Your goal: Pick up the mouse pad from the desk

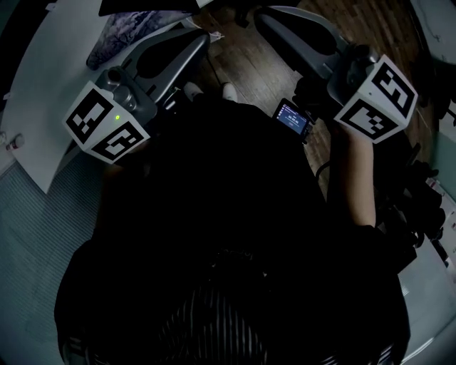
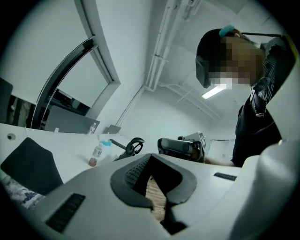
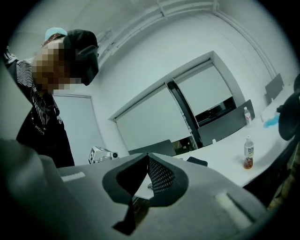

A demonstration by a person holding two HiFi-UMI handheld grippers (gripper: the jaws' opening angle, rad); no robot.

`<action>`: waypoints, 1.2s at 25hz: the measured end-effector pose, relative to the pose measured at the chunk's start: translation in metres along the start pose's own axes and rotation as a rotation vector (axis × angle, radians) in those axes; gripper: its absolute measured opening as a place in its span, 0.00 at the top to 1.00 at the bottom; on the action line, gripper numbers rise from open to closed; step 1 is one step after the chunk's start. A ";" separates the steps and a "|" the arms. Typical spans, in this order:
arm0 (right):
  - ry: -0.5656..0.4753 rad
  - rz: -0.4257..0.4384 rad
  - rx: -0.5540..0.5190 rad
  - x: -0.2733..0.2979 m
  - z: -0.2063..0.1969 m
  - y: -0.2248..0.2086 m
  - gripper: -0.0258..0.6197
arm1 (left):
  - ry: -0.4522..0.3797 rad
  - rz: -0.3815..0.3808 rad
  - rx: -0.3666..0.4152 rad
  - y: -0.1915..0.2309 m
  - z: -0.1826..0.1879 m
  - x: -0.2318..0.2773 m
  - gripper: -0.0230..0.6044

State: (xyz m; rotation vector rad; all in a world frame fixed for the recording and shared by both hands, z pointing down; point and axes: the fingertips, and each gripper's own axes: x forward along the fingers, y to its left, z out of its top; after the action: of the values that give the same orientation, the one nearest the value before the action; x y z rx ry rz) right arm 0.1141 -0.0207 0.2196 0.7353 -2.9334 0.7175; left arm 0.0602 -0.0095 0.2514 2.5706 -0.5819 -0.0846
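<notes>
A patterned grey-purple mouse pad (image 1: pixel 122 33) lies on the white desk (image 1: pixel 43 100) at the upper left of the head view; its edge shows low on the left in the left gripper view (image 2: pixel 15 192). My left gripper (image 1: pixel 198 40) (image 2: pixel 151 159) is held in the air beside the desk, short of the pad, its jaws shut on nothing. To the right, my right gripper (image 1: pixel 262 16) (image 3: pixel 148 157) hangs over the wooden floor, also shut and empty. The two grippers face each other, and each shows in the other's view.
A flat dark slab (image 2: pixel 30 165) lies by the patterned pad. A small bottle (image 2: pixel 95 155) (image 3: pixel 248 153) and a black ring-handled tool (image 2: pixel 132 146) stand on the desk. A small lit screen (image 1: pixel 293 117) sits near my right arm. My dark torso fills the lower head view.
</notes>
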 end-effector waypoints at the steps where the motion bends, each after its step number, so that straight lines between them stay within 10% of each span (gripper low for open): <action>1: 0.003 0.003 -0.005 0.004 0.005 0.003 0.95 | -0.011 0.009 0.001 0.002 0.006 -0.006 0.95; 30: 0.054 0.249 -0.125 0.172 0.062 0.058 0.95 | -0.174 0.217 0.042 0.066 0.065 -0.143 0.95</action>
State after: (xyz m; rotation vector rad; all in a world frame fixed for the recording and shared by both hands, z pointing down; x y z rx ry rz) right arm -0.0598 -0.0785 0.1635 0.3383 -3.0172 0.5500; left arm -0.1060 -0.0316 0.2197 2.5388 -0.9336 -0.2257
